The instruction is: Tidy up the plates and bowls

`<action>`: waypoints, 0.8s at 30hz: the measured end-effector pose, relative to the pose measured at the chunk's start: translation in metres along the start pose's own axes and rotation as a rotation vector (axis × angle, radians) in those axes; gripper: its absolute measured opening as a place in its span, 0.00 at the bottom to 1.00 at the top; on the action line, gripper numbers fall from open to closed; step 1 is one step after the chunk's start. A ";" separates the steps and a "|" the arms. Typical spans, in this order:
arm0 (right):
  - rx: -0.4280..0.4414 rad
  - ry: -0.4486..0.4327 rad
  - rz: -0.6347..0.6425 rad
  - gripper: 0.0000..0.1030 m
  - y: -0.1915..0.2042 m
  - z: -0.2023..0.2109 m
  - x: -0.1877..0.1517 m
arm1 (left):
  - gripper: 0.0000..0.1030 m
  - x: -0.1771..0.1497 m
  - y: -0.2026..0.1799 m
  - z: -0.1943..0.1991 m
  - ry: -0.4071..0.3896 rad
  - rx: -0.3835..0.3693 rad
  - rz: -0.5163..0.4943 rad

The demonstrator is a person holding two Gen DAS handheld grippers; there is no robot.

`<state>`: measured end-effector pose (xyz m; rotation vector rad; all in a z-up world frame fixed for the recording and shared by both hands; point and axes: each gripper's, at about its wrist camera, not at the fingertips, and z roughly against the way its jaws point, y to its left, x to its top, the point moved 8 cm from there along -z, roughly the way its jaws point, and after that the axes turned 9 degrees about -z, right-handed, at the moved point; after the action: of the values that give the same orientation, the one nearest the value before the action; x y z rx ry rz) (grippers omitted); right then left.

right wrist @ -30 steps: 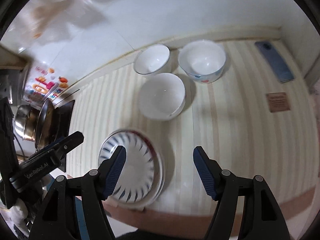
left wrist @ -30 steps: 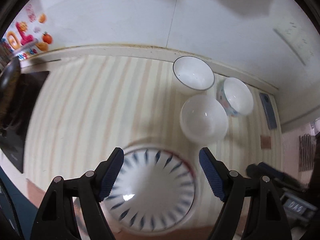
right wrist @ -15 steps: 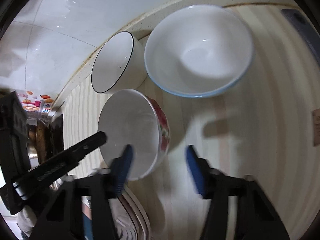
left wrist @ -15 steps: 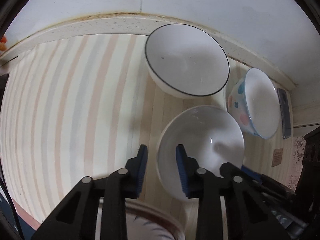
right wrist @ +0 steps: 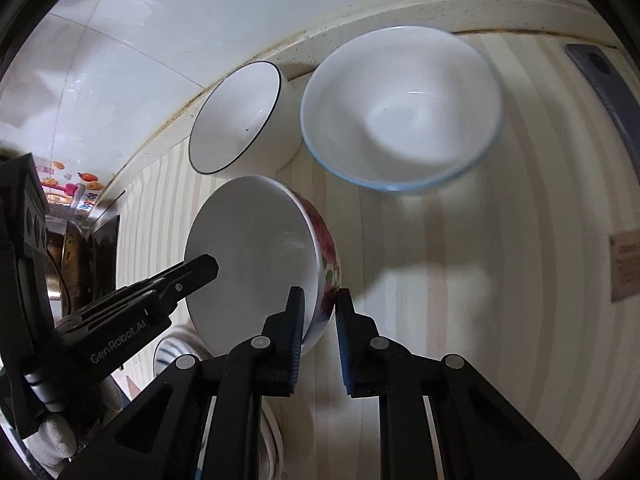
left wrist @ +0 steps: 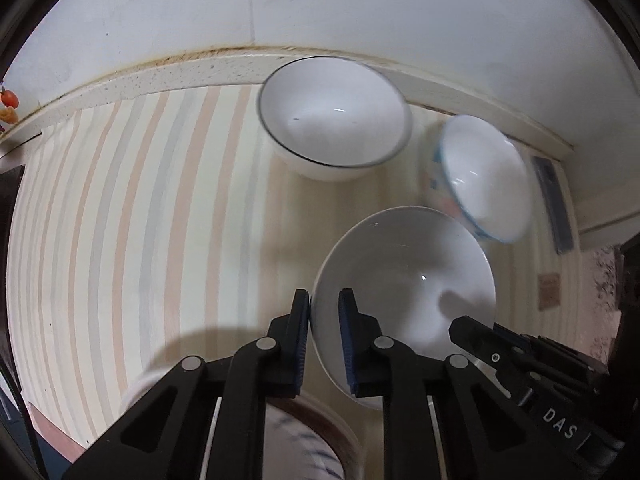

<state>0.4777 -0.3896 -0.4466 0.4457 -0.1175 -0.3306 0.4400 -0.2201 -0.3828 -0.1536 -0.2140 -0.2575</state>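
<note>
Here — floral bowl (right wrist: 256, 264) rim between both tools' pads.

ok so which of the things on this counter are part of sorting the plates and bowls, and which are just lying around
Part of the job:
- floral bowl, gripped at its rim by both grippers
- black-rimmed bowl
- blue-rimmed bowl
- striped plate

Just lying about:
- phone
- small brown card
- pan on the stove

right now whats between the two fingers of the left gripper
The rim of the flowered bowl: one finger of the left gripper is outside its wall, one inside, jaws shut on it. The left wrist view shows this.
</note>
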 end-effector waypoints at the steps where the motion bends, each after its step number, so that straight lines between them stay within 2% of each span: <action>1: -0.001 -0.002 0.002 0.17 -0.002 0.006 -0.004 | 0.13 -0.005 -0.006 0.005 -0.005 -0.007 -0.008; 7: -0.010 -0.005 -0.004 0.17 -0.029 0.043 -0.040 | 0.13 -0.037 -0.044 0.027 -0.013 -0.044 -0.067; 13: -0.018 -0.001 -0.044 0.17 -0.071 0.067 -0.076 | 0.13 -0.067 -0.076 0.023 0.021 -0.074 -0.115; 18: -0.035 0.024 -0.082 0.17 -0.100 0.065 -0.107 | 0.13 -0.088 -0.092 0.011 0.048 -0.060 -0.162; 24: -0.053 0.043 -0.101 0.17 -0.130 0.063 -0.124 | 0.13 -0.107 -0.105 -0.005 0.084 -0.042 -0.194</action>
<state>0.3120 -0.4830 -0.4524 0.4064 -0.0439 -0.4226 0.3121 -0.2963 -0.3993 -0.1633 -0.1396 -0.4608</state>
